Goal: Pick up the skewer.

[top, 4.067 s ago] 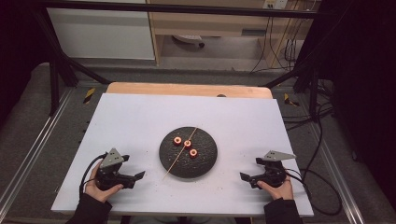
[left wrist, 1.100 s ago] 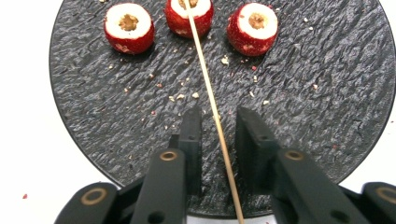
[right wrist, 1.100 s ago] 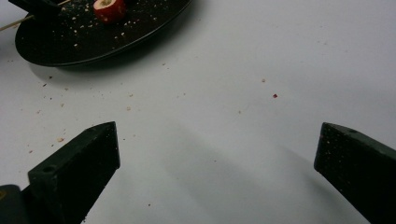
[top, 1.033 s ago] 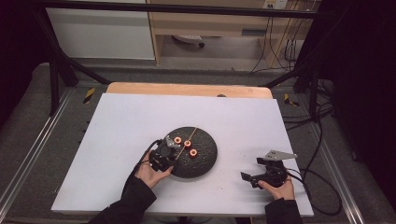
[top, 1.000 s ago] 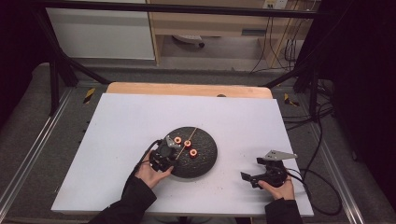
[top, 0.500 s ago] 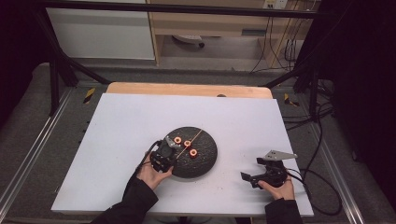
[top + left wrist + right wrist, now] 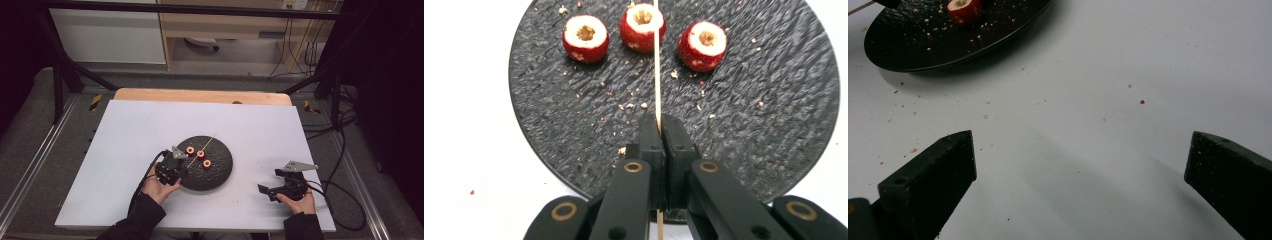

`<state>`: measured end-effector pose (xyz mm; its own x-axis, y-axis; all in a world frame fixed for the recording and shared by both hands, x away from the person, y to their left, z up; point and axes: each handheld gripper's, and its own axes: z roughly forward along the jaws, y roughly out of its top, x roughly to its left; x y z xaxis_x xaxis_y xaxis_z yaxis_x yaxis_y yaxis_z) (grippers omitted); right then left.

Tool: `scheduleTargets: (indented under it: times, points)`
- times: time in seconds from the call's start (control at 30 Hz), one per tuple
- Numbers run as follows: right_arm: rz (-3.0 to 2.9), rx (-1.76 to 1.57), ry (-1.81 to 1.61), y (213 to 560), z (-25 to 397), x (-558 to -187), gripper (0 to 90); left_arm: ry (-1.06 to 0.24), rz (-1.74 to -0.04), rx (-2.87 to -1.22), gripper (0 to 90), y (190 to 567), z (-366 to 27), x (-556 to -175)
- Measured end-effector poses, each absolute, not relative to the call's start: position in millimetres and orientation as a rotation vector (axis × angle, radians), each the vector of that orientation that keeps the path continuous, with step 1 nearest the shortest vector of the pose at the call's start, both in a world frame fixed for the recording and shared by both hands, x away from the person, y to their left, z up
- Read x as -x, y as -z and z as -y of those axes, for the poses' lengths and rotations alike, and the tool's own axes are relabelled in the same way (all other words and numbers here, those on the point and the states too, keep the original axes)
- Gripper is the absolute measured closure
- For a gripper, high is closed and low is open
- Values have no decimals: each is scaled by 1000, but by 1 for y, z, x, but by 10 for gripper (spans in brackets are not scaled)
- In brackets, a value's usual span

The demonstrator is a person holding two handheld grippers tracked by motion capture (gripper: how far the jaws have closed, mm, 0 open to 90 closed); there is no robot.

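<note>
One white table [image 7: 125, 150] bears one round black plate [image 7: 774, 100]. Two grippers — the right gripper [image 7: 1078, 175] rests on bare table, jaws wide; the left gripper [image 7: 659, 131] is clamped on one thin wooden skewer [image 7: 657, 70]. Three cored red fruits [image 7: 585, 38] — skewer crossing the middle one.

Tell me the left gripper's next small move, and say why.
Probably lift the skewer slightly off the plate. The left gripper is shut on it, it lies across the middle cored fruit piece, and the right gripper sits open on the table, away from the plate.
</note>
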<state>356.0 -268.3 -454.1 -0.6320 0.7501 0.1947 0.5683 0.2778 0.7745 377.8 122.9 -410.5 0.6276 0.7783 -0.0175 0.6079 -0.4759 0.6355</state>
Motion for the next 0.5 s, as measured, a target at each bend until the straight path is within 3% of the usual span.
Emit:
scheduleTargets:
  times: [0.5]
  points:
    - [-2335,-1247,-1281,454,268,-356,6,-336,-1026,-2102,885,409,-163,-363]
